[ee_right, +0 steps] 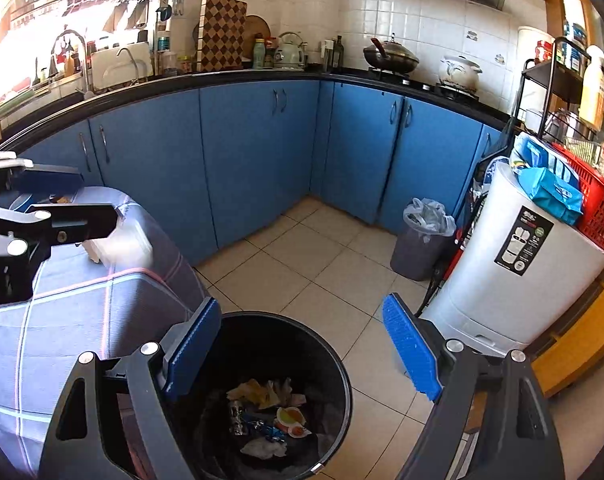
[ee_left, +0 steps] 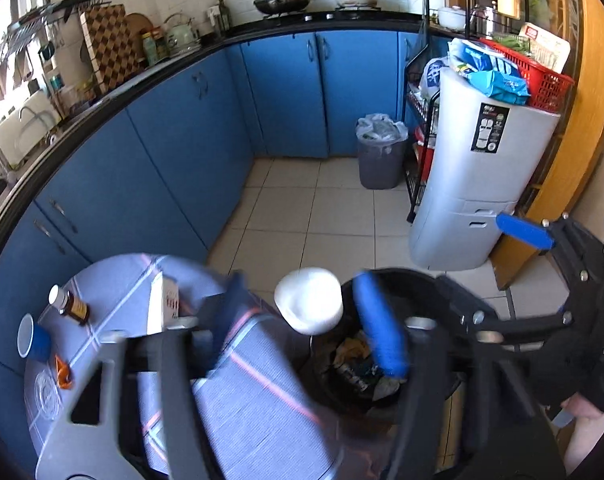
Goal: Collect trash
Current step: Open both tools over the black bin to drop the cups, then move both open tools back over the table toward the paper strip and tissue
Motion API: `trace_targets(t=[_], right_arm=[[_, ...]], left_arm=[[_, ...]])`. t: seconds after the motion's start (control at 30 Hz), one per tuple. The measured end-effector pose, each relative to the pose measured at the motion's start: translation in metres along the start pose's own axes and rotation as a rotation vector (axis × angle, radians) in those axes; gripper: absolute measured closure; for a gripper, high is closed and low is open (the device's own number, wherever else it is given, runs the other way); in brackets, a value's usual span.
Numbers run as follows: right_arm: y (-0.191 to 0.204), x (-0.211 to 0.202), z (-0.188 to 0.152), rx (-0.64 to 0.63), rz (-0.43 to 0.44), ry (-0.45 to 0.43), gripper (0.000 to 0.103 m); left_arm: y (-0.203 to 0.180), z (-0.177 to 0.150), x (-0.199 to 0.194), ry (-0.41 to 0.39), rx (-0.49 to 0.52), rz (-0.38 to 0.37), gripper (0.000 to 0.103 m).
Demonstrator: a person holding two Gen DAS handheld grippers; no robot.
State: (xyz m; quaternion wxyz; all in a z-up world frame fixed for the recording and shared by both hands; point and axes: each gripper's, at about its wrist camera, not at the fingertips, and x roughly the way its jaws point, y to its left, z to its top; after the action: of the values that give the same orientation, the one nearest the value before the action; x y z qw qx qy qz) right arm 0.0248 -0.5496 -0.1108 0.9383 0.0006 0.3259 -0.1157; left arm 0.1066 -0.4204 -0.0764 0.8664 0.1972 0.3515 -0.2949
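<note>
In a blue-cabinet kitchen, the left tool (ee_left: 302, 320) hangs over the mouth of a black trash bin (ee_right: 333, 356), its blue-padded fingers spread wide apart. A white cup (ee_left: 309, 300), blurred, sits in the gap between those fingers above the bin's rim; neither pad presses on it, and whether it touches anything cannot be told from the left wrist view.

The right tool (ee_right: 309, 348) also stands spread, with nothing between its fingers, pointing down at the same bin from the other side. Inside the bin lie crumpled wrappers and scraps (ee_right: 270, 412): yellow paper, a white wad, and a small round lid-like piece in orange and yellow.

Just beside the bin stands a table (ee_left: 258, 364) draped in a blue-grey checked cloth. On its far part lie a brown bottle with a white cap (ee_left: 68, 304), a blue cup (ee_left: 36, 340), tipped on its side, an orange scrap (ee_left: 63, 374) and a small carton (ee_left: 166, 300).

Across the tiled floor, a grey bin lined with a plastic bag (ee_right: 423, 240) stands against the cabinets, near a white appliance (ee_right: 509, 276) topped with blue packets and a red basket (ee_right: 597, 208).
</note>
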Motion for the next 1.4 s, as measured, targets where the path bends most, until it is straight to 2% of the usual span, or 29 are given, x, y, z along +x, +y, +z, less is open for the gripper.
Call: trace_targets(t=[0.03, 0.13, 0.3, 0.57, 0.8, 1.07, 1.3, 1.37, 1.4], right_arm=[[-0.001, 0.0, -0.001, 0.0, -0.003, 0.001, 0.022], [-0.005, -0.001, -0.002, -0.001, -0.013, 0.005, 0.022], [0.001, 0.0, -0.001, -0.004, 0.008, 0.006, 0.022], [0.062, 0.007, 0.008, -0.104, 0.097, -0.003, 0.022], [0.125, 0.017, 0.019, -0.175, 0.192, -0.009, 0.022], [0.2, 0.045, 0.028, -0.236, 0.296, 0.035, 0.022], [0.257, 0.076, 0.035, -0.272, 0.323, 0.081, 0.022], [0.266, 0.085, 0.038, -0.275, 0.314, 0.096, 0.022], [0.271, 0.09, 0.039, -0.275, 0.312, 0.105, 0.022]], left_arm=[[-0.002, 0.003, -0.001, -0.016, -0.001, 0.002, 0.013], [-0.006, 0.008, -0.001, -0.036, 0.008, 0.01, 0.013], [0.006, 0.001, 0.005, -0.008, -0.014, 0.029, 0.013], [0.074, -0.032, -0.004, 0.022, -0.129, 0.127, 0.013], [0.142, -0.082, -0.028, 0.031, -0.192, 0.274, 0.013], [0.215, -0.163, -0.033, 0.128, -0.283, 0.415, 0.013], [0.265, -0.218, -0.023, 0.211, -0.398, 0.427, 0.014], [0.277, -0.232, -0.018, 0.224, -0.434, 0.416, 0.016], [0.282, -0.237, -0.017, 0.226, -0.454, 0.407, 0.02]])
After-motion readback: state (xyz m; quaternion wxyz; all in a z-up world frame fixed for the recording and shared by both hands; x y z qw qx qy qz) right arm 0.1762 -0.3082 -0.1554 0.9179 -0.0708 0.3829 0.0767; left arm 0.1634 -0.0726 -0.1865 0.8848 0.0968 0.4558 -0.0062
